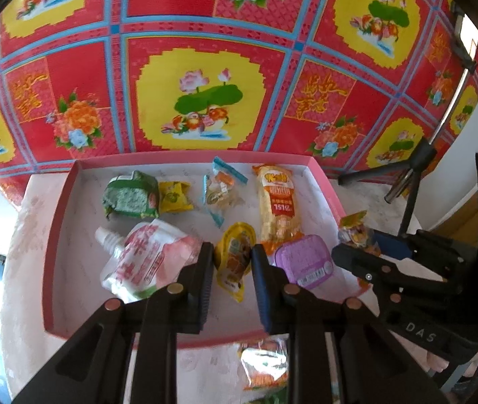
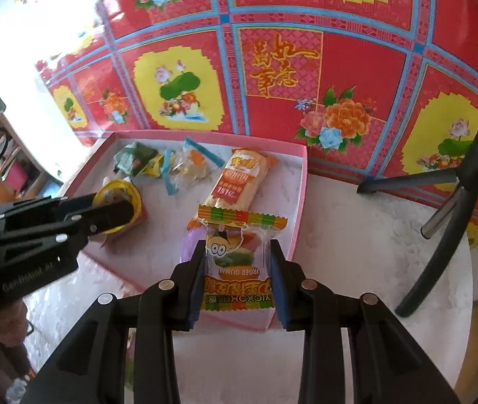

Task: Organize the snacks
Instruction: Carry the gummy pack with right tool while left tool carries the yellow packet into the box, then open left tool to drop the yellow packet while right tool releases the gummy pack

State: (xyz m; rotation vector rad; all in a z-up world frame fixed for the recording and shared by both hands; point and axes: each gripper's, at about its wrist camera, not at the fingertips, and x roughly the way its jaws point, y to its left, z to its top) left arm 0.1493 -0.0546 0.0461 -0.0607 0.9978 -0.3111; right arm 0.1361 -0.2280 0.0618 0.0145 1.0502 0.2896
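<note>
A pink-rimmed box [image 1: 47, 269] on the white table holds several snacks: a green cake pack [image 1: 131, 195], a pink spouted pouch [image 1: 144, 259], a long orange wafer pack [image 1: 276, 202] and a purple cup [image 1: 306, 262]. My left gripper [image 1: 232, 259] is shut on a yellow jelly packet [image 1: 235, 262], over the box; it shows in the right wrist view [image 2: 117, 208]. My right gripper [image 2: 237, 252] is shut on a burger gummy packet [image 2: 239, 262], over the box's near right corner [image 2: 286, 252].
A red floral cloth [image 1: 205, 50] hangs behind the table. A black tripod [image 2: 457, 185] stands at the right on the table. One foil snack [image 1: 265, 360] lies outside the box by its near rim.
</note>
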